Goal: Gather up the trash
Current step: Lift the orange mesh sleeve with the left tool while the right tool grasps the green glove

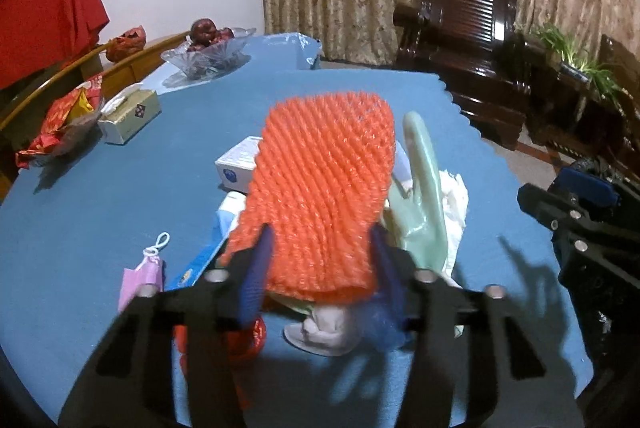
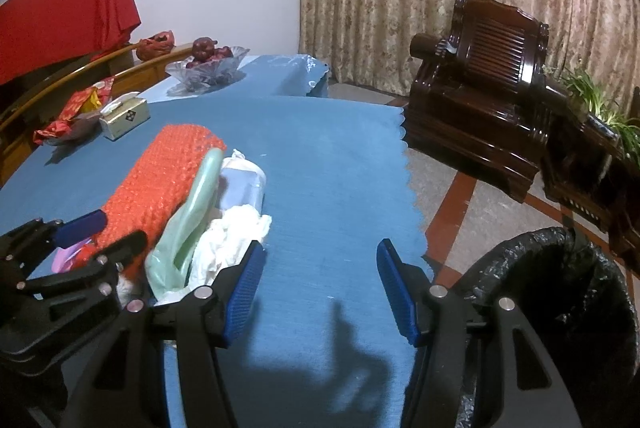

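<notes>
The orange foam mesh fruit sleeve fills the left wrist frame's centre, its near end pinched by the left gripper. Probably light, soft and springy; hold that end. The right gripper gapes empty.

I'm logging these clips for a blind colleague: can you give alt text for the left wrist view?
The left gripper straddles the near end of an orange foam net above a pile of trash on a blue tablecloth. A green bag and white tissue lie right of the net, a pink mask left.
</notes>
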### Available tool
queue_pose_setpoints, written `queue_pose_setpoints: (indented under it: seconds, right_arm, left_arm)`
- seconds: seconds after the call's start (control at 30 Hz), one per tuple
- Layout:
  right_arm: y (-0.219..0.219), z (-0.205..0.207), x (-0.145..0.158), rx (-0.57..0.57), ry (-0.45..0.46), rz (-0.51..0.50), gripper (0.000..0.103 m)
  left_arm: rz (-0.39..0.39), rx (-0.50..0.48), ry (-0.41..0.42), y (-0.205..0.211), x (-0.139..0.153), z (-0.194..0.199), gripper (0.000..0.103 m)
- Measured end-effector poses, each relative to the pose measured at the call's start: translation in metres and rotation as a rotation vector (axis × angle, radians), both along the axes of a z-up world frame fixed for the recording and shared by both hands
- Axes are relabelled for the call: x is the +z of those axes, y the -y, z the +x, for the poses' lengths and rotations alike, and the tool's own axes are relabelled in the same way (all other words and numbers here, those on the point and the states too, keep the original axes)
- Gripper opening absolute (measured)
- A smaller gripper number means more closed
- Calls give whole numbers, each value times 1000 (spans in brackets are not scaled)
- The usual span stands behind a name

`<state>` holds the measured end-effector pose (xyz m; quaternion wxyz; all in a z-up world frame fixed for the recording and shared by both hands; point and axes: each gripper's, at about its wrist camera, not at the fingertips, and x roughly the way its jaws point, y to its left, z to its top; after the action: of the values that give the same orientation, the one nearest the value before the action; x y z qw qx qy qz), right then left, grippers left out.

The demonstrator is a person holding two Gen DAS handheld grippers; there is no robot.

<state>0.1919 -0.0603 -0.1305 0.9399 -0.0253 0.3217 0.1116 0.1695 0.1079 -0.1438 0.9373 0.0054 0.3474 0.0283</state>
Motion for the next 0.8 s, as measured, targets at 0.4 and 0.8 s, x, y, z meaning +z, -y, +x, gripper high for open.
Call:
queue_pose_setpoints:
  seconds: [0.4,0.8]
  right_arm:
    - [-31,-16,10,124,36,43,58]
    - [-67,9,-4,200,-11,55,36]
  left_arm:
    - [-72,43,51,-30,31,-34,13]
    - [-129,76,5,-51,15,-32,13]
